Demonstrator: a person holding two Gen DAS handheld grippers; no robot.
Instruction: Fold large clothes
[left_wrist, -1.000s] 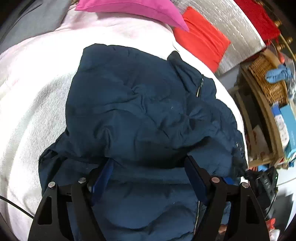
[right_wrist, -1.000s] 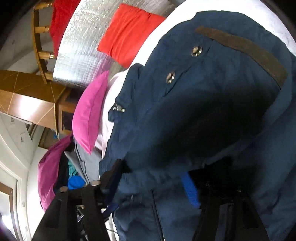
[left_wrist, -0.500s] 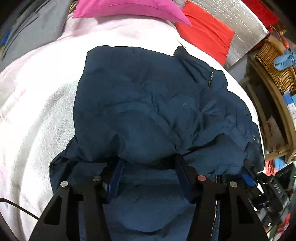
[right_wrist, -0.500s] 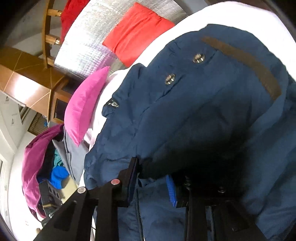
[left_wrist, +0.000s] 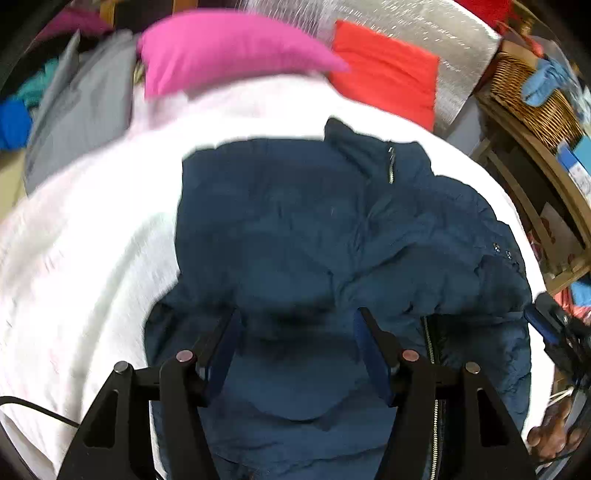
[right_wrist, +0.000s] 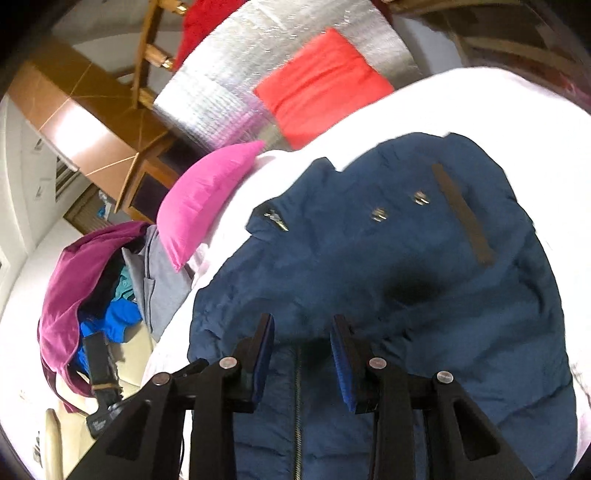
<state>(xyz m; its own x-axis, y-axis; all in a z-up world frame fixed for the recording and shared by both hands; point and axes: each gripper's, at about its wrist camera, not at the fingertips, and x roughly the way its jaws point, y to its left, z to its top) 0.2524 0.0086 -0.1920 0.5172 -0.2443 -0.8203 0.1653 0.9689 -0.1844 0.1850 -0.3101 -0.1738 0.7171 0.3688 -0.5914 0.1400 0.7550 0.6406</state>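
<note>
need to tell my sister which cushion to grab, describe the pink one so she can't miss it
Start at the white bed cover with the navy jacket spread on it. Past the jacket's collar, at the far edge of the bed, two cushions lie beside each other before a silver quilted panel. Yours is the pink cushion, next to the grey garment; its neighbour is the orange-red cushion.

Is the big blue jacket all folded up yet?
Not quite. The navy jacket already has one part folded over itself on the white bedcover. Both grippers are open: the left gripper and right gripper hover at the folded edge, holding nothing. The bundle is wide and lumpy, so probably another fold remains.
</note>
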